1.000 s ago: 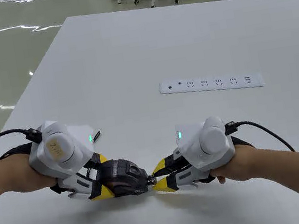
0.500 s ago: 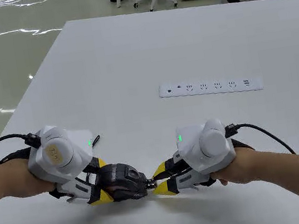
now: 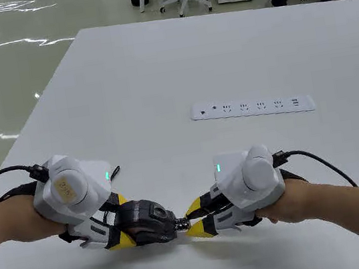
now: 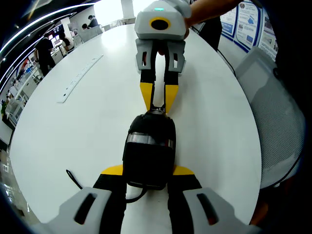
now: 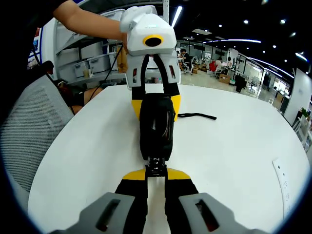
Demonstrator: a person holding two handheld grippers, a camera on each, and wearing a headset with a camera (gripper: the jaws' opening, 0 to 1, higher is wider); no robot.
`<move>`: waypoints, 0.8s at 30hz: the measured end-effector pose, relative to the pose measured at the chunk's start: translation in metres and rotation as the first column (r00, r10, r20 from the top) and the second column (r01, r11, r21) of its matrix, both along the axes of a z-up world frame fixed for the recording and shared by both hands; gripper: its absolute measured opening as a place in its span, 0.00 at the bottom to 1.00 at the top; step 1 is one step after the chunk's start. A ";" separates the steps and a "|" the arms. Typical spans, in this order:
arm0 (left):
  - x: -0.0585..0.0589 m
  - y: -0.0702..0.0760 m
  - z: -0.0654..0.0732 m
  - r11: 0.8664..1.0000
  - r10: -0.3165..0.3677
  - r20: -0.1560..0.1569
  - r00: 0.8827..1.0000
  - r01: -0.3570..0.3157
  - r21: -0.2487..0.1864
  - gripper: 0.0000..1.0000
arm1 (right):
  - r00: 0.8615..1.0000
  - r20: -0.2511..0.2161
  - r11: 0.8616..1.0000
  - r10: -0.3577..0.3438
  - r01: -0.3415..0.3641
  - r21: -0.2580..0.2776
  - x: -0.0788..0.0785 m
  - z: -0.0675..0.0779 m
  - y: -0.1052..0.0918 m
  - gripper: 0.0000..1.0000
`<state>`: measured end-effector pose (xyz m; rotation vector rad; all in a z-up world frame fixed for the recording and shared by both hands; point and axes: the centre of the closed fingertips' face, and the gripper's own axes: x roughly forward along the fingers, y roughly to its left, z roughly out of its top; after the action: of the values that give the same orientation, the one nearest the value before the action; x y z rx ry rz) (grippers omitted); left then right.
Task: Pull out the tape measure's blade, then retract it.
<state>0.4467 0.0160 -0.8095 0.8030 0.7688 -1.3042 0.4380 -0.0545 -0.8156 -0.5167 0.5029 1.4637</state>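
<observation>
**A:** Where is the tape measure from your seat?

**B:** I have the tape measure (image 3: 145,222) near the front edge of the bench (image 3: 175,60), between my two tools and well apart from the power strip (image 3: 251,107). In the head view I see its black case from above. I cannot tell whether it rests on the bench or hangs just over it.

**A:** And the left tool?

**B:** My left tool (image 3: 126,222) is clamped on the case, with one yellow-tipped jaw on each side of it. The left gripper view makes that plain. There the case sits squarely between the jaws, and its mouth points away from me toward the other tool.

**A:** The right one?

**B:** My right tool (image 3: 192,219) has its jaws drawn nearly together on the end hook (image 5: 155,166), which sits right at the case's mouth. The head view gives me just a small dark joint at that spot. The right gripper view shows the metal hook pinched between the yellow tips, with the case straight ahead of it.

**A:** Do the gripper views add anything else?

**B:** The right gripper view shows a black wrist strap (image 5: 195,116) lying flat on the bench, trailing off to one side of the case. It also shows a grey mesh chair (image 5: 29,131) just past the bench edge.
</observation>
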 end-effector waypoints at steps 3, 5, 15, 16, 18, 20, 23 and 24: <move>0.000 0.000 0.000 1.000 -0.001 0.000 1.000 0.001 0.002 0.27 | 1.000 0.000 1.000 0.000 0.000 -0.001 0.000 0.000 -0.001 0.11; 0.000 0.000 0.000 1.000 -0.001 0.000 1.000 0.001 0.002 0.27 | 1.000 0.001 1.000 0.000 0.000 -0.002 0.000 0.000 -0.002 0.11; 0.000 0.000 -0.001 1.000 -0.002 0.002 1.000 0.002 0.001 0.27 | 1.000 0.005 1.000 0.005 -0.005 -0.005 0.000 0.001 -0.005 0.11; 0.000 0.000 -0.001 1.000 -0.002 0.002 1.000 0.002 0.001 0.27 | 1.000 0.005 1.000 0.005 -0.005 -0.005 0.000 0.001 -0.005 0.11; 0.000 0.000 -0.001 1.000 -0.001 0.002 1.000 0.001 0.001 0.27 | 1.000 0.004 1.000 0.004 -0.004 -0.005 0.000 0.001 -0.006 0.11; 0.000 0.000 0.000 1.000 -0.001 0.002 1.000 0.001 0.001 0.27 | 1.000 0.004 1.000 0.004 -0.004 -0.005 0.000 0.001 -0.006 0.11; 0.000 0.000 0.000 1.000 0.000 0.001 1.000 0.000 0.001 0.27 | 1.000 0.005 1.000 0.005 -0.005 -0.004 0.000 0.001 -0.006 0.11; 0.000 0.000 0.000 1.000 0.000 0.001 1.000 0.000 0.001 0.27 | 1.000 0.003 1.000 0.005 -0.005 -0.004 -0.001 0.001 -0.006 0.11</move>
<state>0.4467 0.0159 -0.8099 0.8043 0.7680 -1.3034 0.4375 -0.0608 -0.8142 -0.5236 0.5021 1.4663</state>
